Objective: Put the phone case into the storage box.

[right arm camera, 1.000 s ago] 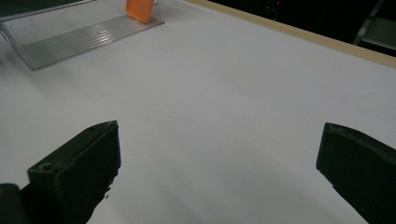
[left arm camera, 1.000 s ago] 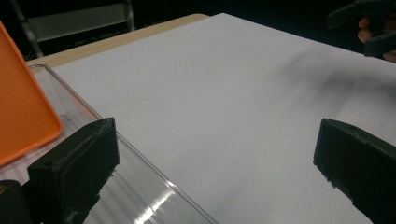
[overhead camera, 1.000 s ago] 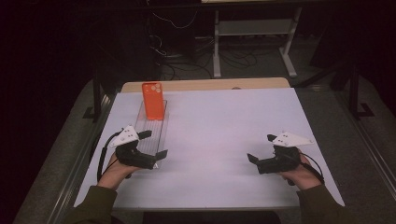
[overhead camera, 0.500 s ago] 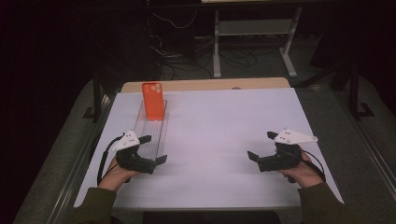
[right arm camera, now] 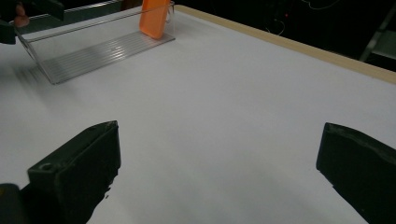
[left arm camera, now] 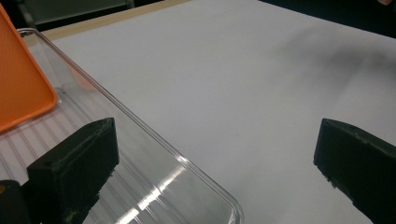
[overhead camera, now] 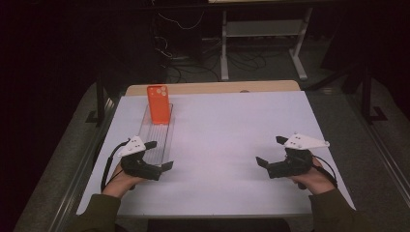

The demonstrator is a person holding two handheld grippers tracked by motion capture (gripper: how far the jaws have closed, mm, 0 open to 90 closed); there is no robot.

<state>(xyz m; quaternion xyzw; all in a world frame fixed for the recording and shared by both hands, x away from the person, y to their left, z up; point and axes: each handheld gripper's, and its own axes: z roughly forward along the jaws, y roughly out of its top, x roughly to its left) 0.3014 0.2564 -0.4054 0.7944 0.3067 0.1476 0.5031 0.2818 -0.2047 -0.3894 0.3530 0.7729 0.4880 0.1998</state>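
Observation:
An orange phone (overhead camera: 158, 104) stands upright, leaning at the far end of a clear ribbed plastic tray (overhead camera: 155, 137) on the left of the white table. My left gripper (overhead camera: 160, 154) is open at the tray's near end. In the left gripper view, one jaw is over the tray floor (left arm camera: 140, 186) and the other over bare table, with the tray's near corner between them and the phone (left arm camera: 21, 88) at the far left. My right gripper (overhead camera: 270, 151) is open above bare table at the right, holding nothing. The right gripper view shows the tray (right arm camera: 93, 51) and phone (right arm camera: 154, 16) far off.
The white table surface (overhead camera: 227, 145) spreads between the two grippers, with a wooden strip (overhead camera: 217, 88) along its far edge. Beyond the table are a dark floor, cables and a metal stand (overhead camera: 261, 38). The left hand (right arm camera: 21, 11) shows at the top left of the right gripper view.
The left gripper has drawn slightly back toward the near edge of the table. The right gripper has barely shifted. Both stayed open.

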